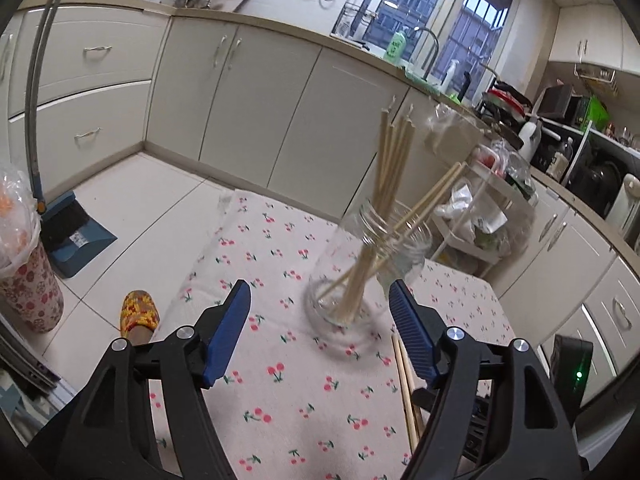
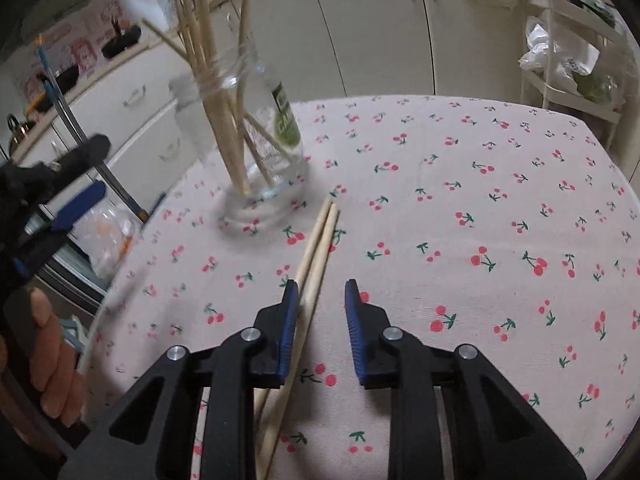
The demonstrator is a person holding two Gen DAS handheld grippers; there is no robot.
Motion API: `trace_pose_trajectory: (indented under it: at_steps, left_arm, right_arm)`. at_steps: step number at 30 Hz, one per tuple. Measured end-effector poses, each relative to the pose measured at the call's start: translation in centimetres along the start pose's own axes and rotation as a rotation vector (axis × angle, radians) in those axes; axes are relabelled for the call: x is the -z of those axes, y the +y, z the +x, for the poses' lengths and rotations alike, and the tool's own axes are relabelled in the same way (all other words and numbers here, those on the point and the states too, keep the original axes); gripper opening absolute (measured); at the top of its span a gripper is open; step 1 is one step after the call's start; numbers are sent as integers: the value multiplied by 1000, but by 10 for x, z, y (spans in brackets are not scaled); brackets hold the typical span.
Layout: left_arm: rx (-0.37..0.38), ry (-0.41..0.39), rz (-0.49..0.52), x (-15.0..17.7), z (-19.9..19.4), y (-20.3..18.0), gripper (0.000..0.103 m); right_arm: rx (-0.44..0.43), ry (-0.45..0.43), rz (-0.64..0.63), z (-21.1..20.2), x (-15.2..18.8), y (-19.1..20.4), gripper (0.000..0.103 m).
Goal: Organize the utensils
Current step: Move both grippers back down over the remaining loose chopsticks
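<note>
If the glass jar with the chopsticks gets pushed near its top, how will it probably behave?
The glass jar is tall and narrow, with long chopsticks leaning well above its rim, so it may tip rather than slide. The cherry tablecloth probably grips its base. Being glass, it could break if it falls.

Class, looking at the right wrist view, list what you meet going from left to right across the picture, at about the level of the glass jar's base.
Left gripper → glass jar holding chopsticks → tips of the two loose chopsticks on the cherry-print tablecloth.
</note>
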State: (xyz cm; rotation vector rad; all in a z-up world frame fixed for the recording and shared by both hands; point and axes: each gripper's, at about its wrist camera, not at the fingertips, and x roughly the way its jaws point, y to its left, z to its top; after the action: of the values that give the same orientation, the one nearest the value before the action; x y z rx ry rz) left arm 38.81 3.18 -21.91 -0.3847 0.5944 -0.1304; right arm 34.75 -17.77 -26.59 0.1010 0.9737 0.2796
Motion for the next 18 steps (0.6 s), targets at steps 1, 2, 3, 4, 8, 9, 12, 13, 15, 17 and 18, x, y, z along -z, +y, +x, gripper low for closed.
trace_pose_trajectory:
  at_steps: [1,2,3,4,8,9,12,13,15,17,18]
  left_arm:
    - [-2,20,2,2,2,-2,69]
    - [-3,38,3,4,4,-4,69]
    - [-2,60,7,6,6,-6,69]
    - [-2,80,15,8,9,-8,69]
    - [-29,230,131,26,36,-39,69]
    - [-32,245,154,29,41,-46,69]
    - [-53,287,209,37,59,-68,69]
    - [-58,307,222,39,67,-75,69]
    - [-79,318,252,41,77,-86,69]
    - [-97,343,293,44,89,-95,68]
    - [-110,355,310,45,96,-99,65]
  right_arm:
    - [20,2,-20,0,1,0,23]
    - [61,1,-50,-2,0,2,23]
    - [79,3,-56,-4,-1,1,19]
    - [87,9,-47,-6,-1,-4,17]
    - [106,12,-5,-15,5,-29,14]
    - [109,10,5,-19,7,-36,14]
    - [106,11,38,-28,14,-56,14]
    - [105,11,46,-31,16,-59,14]
    - [84,12,72,-36,20,-69,14]
    - [64,10,91,-38,23,-74,14]
    - [53,10,98,-39,24,-75,14]
